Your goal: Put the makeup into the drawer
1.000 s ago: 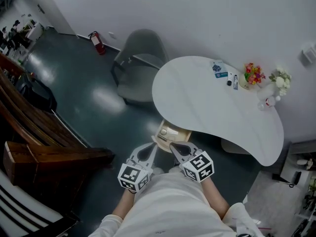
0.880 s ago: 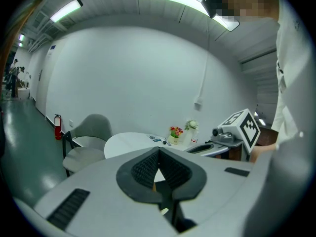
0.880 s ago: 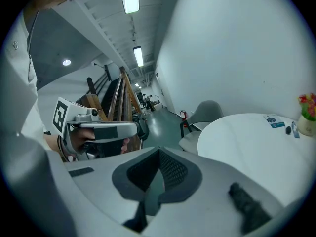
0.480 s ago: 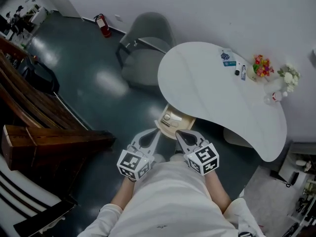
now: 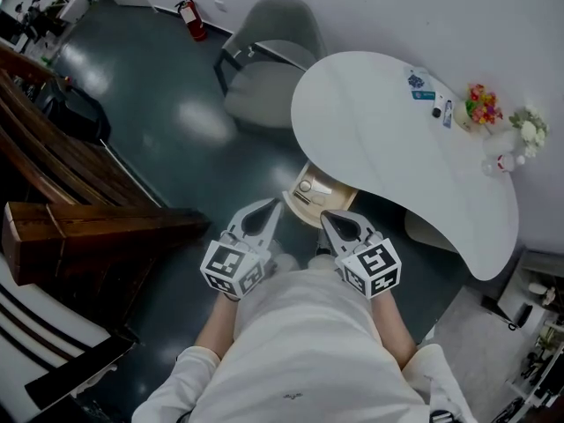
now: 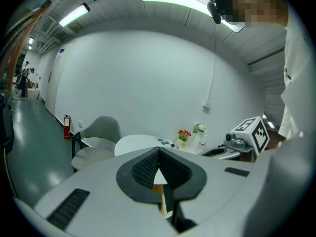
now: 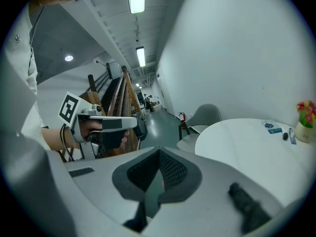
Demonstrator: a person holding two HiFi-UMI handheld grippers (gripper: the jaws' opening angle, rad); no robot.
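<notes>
Head view shows the small makeup items [image 5: 423,94] lying at the far end of the white kidney-shaped table [image 5: 379,139], beside a pot of colourful flowers [image 5: 480,104]. The pale wooden drawer [image 5: 328,189] stands open under the table's near edge, well apart from them. The left gripper [image 5: 275,204] and right gripper [image 5: 324,215] hover near that drawer, jaws clenched together on nothing.

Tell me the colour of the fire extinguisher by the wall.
The extinguisher is red, clearest in the head view.

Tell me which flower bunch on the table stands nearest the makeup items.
The red-and-yellow bunch, right beside the makeup items. The white bunch stands farther off, beyond the colourful one.
</notes>
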